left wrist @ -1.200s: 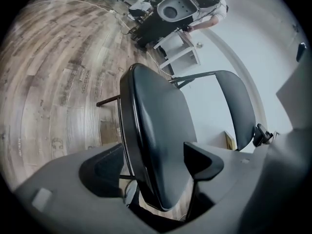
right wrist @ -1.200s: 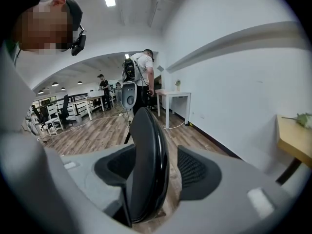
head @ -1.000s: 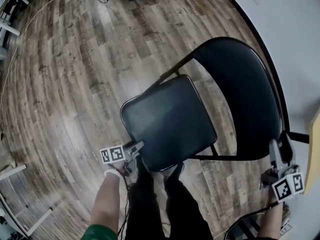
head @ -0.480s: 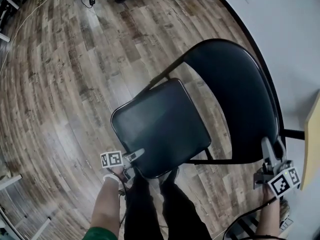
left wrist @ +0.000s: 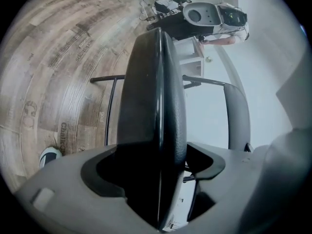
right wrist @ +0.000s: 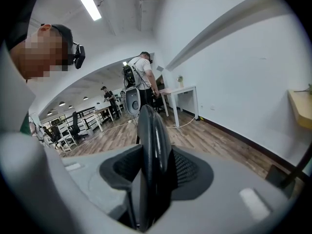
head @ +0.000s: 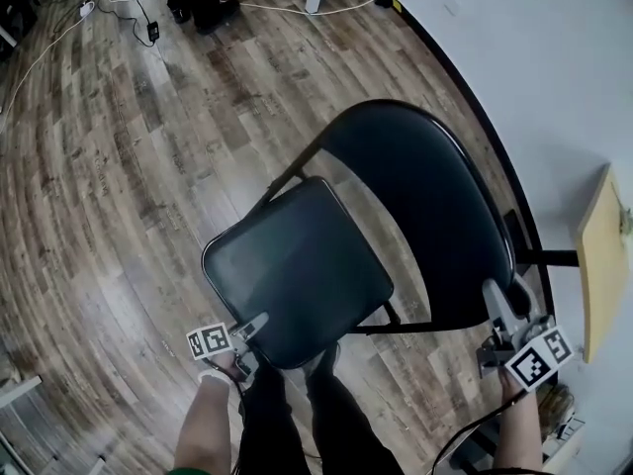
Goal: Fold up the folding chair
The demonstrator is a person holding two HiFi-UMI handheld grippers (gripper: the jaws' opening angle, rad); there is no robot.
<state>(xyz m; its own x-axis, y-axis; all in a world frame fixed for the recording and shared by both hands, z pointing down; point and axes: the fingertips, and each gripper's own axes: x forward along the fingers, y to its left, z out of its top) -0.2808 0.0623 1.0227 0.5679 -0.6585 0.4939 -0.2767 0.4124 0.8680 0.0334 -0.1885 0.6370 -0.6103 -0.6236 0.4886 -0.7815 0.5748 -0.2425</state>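
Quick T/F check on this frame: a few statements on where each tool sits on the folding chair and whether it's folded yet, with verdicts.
1. The left tool has the front edge of the seat between its jaws. True.
2. The right tool grips a chair leg. False: the edge of the backrest is between its jaws, which have just been closing onto it.
3. The seat is folded up flat against the backrest. False: it lies down and level, so the chair is open.
4. A white cable runs over the wood-plank floor beyond the chair. True.
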